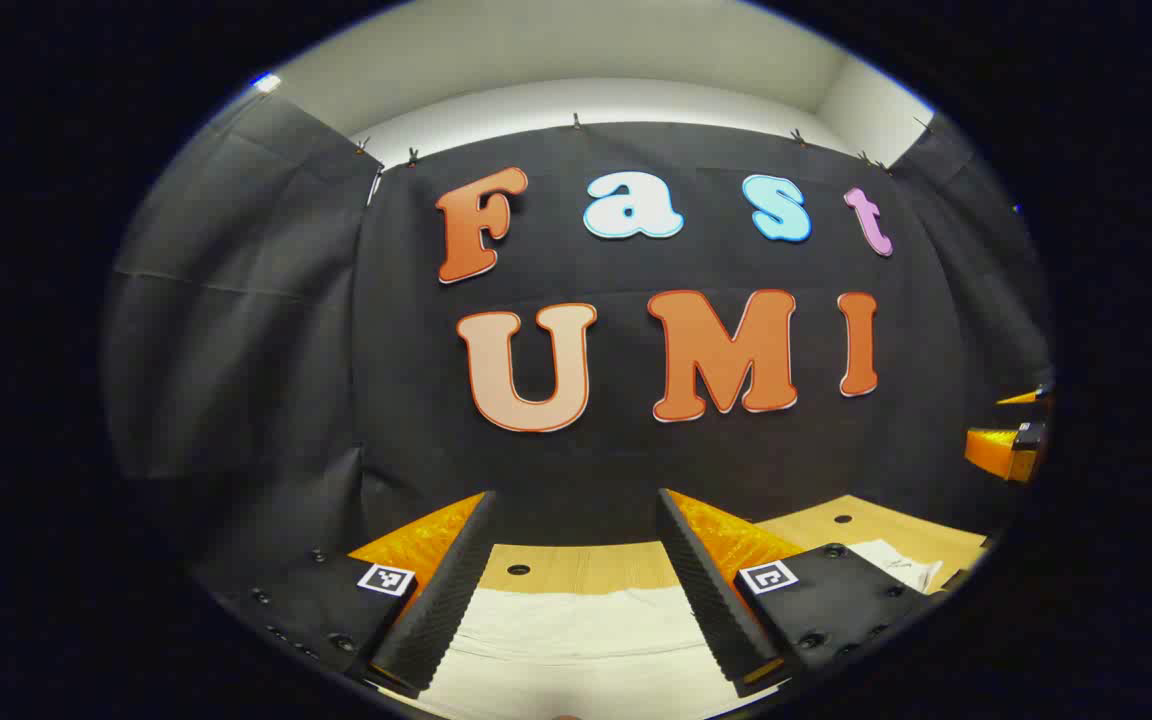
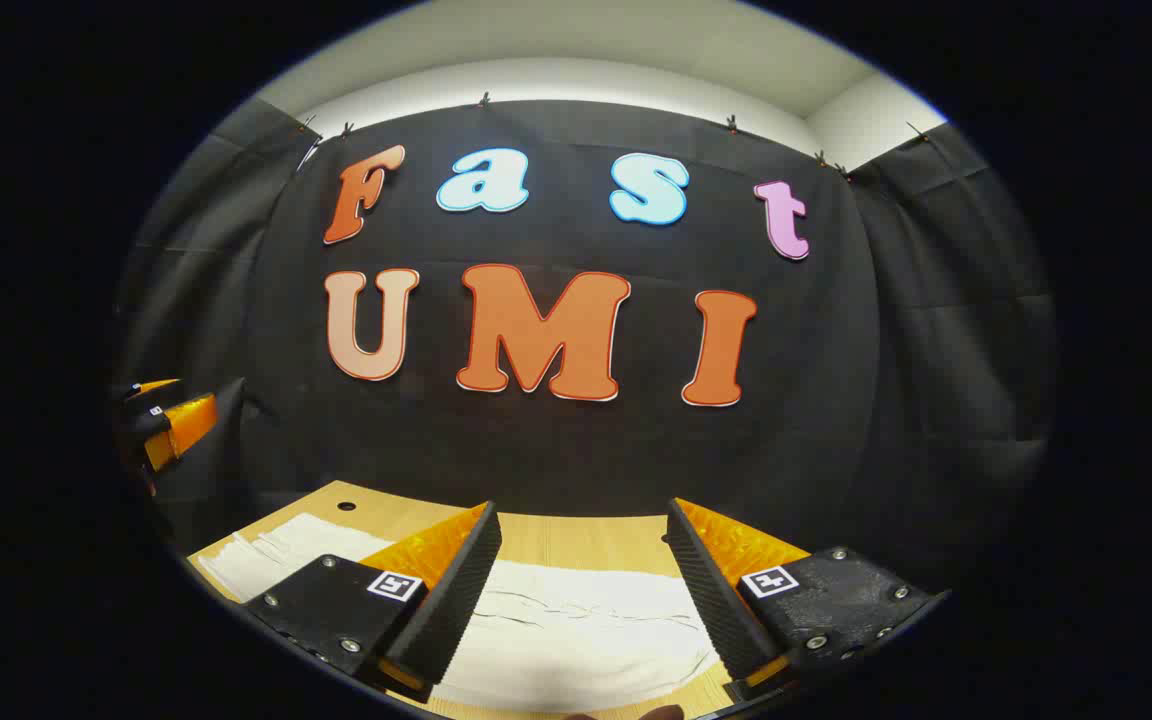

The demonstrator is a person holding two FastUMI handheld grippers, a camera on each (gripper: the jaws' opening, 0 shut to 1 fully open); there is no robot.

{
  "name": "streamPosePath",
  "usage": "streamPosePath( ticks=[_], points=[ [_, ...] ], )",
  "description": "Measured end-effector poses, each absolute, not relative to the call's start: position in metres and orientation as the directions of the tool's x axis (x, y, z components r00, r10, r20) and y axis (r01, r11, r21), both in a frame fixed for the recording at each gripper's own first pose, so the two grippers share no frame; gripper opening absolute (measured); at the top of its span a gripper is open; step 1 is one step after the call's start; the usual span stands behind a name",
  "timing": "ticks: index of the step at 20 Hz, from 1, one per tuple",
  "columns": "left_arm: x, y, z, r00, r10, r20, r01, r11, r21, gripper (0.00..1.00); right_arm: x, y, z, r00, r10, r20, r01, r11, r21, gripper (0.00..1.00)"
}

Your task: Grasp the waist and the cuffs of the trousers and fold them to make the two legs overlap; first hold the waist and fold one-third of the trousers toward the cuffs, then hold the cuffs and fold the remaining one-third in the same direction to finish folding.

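1. Left gripper view: the left gripper (image 1: pixel 576 500) hangs over the wooden bench (image 1: pixel 576 565), jaws spread wide and holding nothing.
2. The white trousers (image 1: pixel 576 640) lie flat on the bench at 6 o'clock, between and below the fingers.
3. At 3 o'clock, the right gripper (image 1: pixel 1011 445) shows at the edge.
4. Right gripper view: the right gripper (image 2: pixel 581 505) likewise has wide, empty jaws above the trousers (image 2: pixel 576 630), which stretch toward 8 o'clock.
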State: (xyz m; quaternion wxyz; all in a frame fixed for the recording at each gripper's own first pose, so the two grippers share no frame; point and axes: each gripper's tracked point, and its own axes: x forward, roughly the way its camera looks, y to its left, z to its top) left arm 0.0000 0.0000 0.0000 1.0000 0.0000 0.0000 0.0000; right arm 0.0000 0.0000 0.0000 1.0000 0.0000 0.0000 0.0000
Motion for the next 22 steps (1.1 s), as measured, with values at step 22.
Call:
streamPosePath(
  ticks=[22],
  points=[
    [0.008,-0.060,-0.038,0.974,-0.118,-0.194,0.113,0.993,-0.035,1.00,0.005,-0.070,-0.023,0.993,-0.096,-0.071,0.100,0.993,0.065,0.99]
  ],
)
